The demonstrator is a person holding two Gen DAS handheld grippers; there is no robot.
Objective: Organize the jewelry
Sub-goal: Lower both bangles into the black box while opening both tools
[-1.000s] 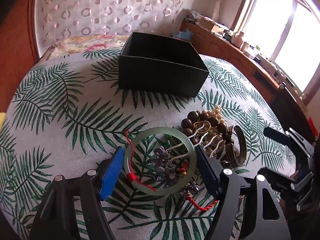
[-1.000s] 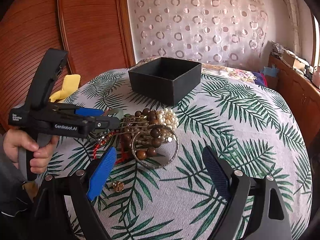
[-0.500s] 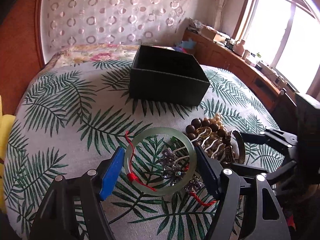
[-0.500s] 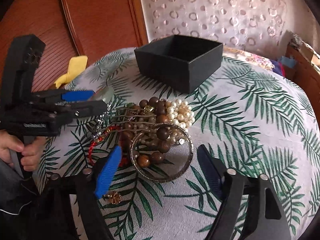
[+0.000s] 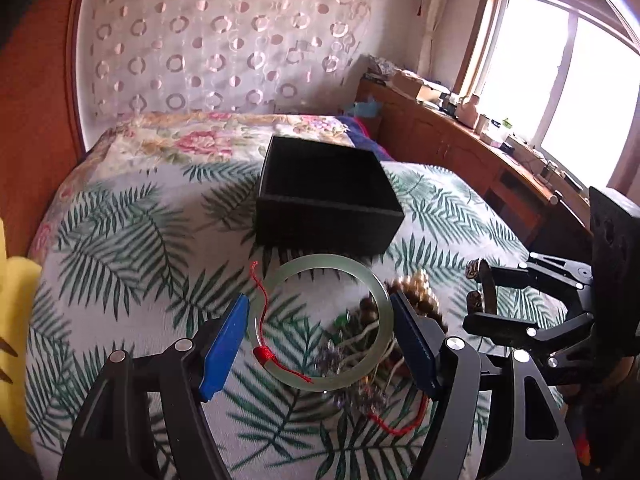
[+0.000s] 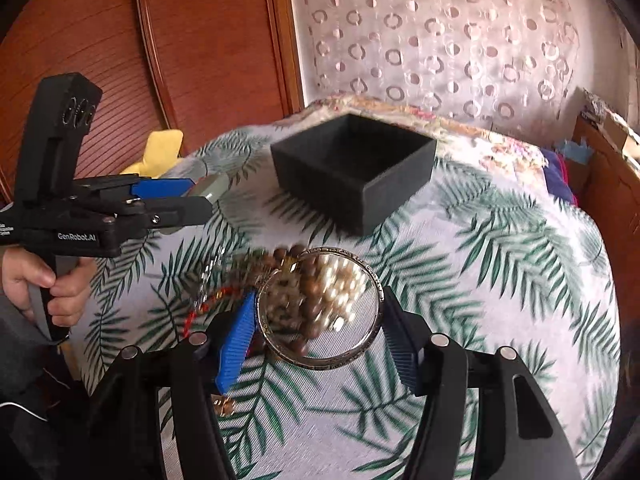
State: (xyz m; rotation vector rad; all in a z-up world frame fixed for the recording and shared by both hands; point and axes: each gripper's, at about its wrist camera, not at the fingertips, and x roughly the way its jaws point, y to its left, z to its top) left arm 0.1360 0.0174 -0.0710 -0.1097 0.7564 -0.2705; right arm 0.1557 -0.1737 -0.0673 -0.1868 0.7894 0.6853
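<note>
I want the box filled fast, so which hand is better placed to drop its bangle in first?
Left, probably: the left gripper grips the jade bangle close before the black box, while the right gripper is closing its jaws on the metal bangle, farther back.

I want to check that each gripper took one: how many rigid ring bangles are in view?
2. The pale green jade bangle sits between the left gripper's jaws; the engraved silver metal bangle sits between the right gripper's closing jaws. Others may hide in the bead pile.
</note>
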